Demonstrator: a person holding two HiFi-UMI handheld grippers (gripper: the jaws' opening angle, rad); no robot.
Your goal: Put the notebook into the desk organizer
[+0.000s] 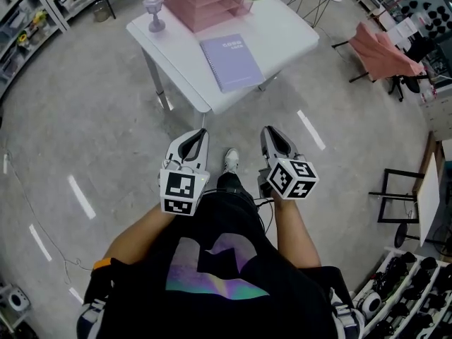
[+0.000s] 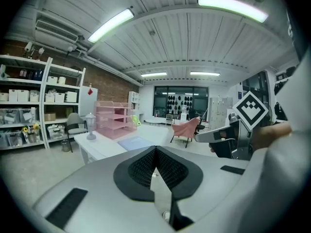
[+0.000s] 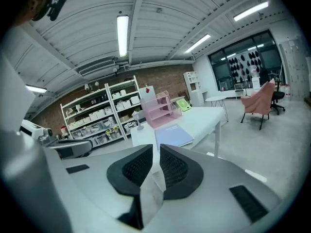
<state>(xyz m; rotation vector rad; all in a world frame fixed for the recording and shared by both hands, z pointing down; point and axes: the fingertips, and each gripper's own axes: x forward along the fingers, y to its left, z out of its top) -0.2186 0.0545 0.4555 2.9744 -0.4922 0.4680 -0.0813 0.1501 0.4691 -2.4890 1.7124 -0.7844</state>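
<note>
Not at the table (image 1: 296, 37) yet: standing back from its near corner, both tools held low in front of the body. Nothing gripped.

Left gripper (image 1: 200, 134): pads pressed flat together, empty. Right gripper (image 1: 272, 131): cracked a sliver apart, nothing in the gap.

Notebook (image 1: 232, 63): flat on the white top, toward the near corner, lilac cover up, spiral spine along its left side in the head view. Desk organizer (image 1: 201, 2): just behind it at the far side, pink, tiered trays. Facing of the tray openings unclear from here. Small lamp-like ornament (image 1: 154, 13) left of the organizer, apart from the notebook.

Handling guess: light, thin, semi-stiff. Likely to sag or fan open if pinched by one corner. Smooth cover, so probably slippery under the pads. Flush on the top, so no room underneath for a lower jaw.

Suggest sliding toward the table edge for an overhang, then pinching across the spine side to keep the covers shut. Keep level and feed a short edge into a tray. Steady the organizer with the other tool against skidding.
</note>
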